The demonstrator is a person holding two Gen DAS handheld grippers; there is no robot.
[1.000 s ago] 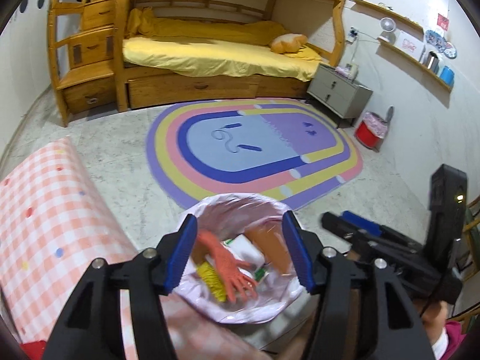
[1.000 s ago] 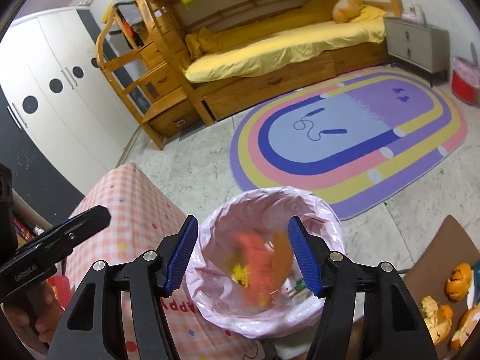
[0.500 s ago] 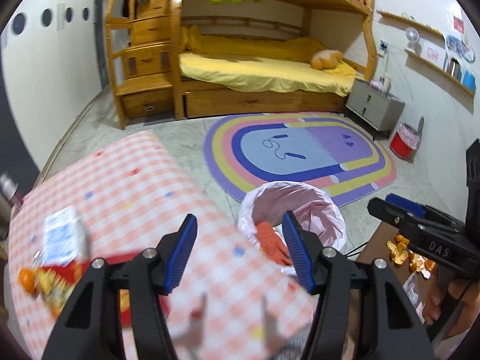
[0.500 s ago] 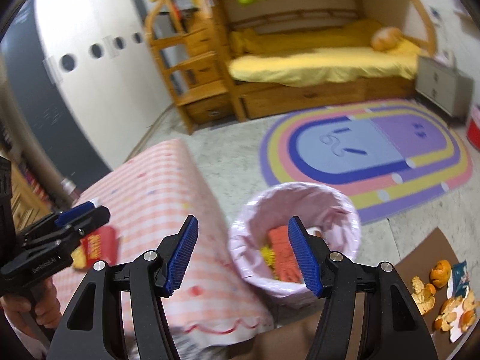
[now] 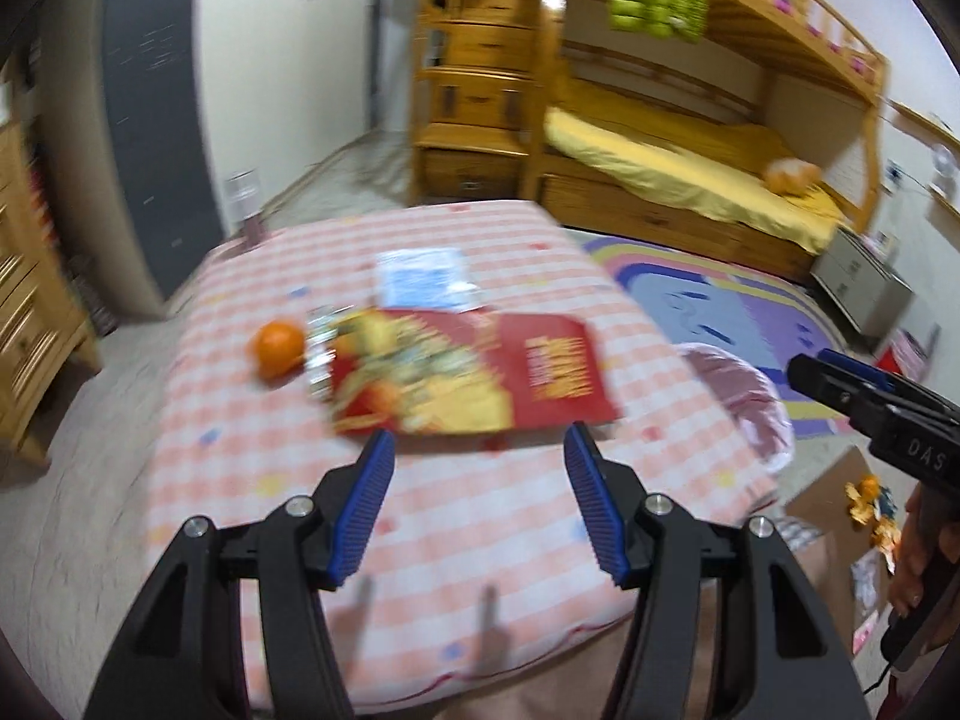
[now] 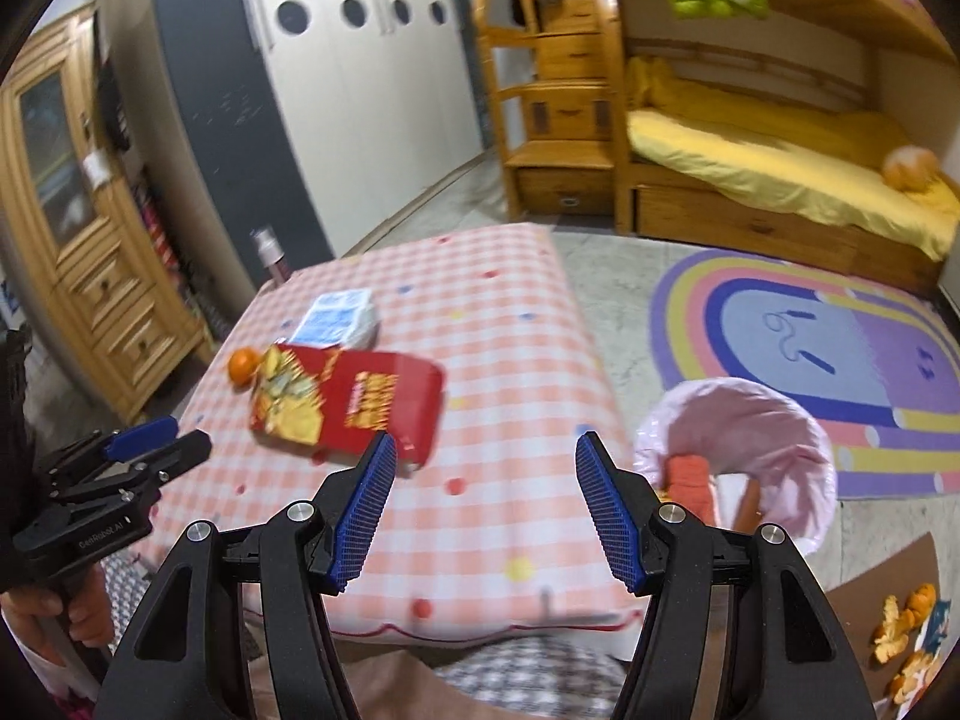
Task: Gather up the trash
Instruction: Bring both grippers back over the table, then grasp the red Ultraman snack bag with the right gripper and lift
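Nearest the cameras, the left gripper (image 5: 477, 450) hangs over the near edge of the checked tablecloth (image 5: 480, 516) with its blue fingers spread wide and nothing between them. The right gripper (image 6: 486, 459) is likewise wide apart and empty, poised above the same cloth. Just beyond both lies the likely next piece of trash, a red snack bag (image 6: 354, 405), flat on the cloth, with an orange (image 6: 242, 365) touching or just beside its far left corner and a blue-and-white packet (image 6: 339, 318) just behind it. To the right of the table, on the floor, stands the bin with its pink liner (image 6: 768, 420), already holding some orange and white scraps.

The step in hand looks like the reach for the bag. To do it well, the closer gripper should come in low and pinch the near edge of the bag, since a flat foil bag offers little else to grip; a pinch on the middle would probably slip. The orange should be left undisturbed. More peel (image 6: 900, 636) waits on cardboard at the far right.
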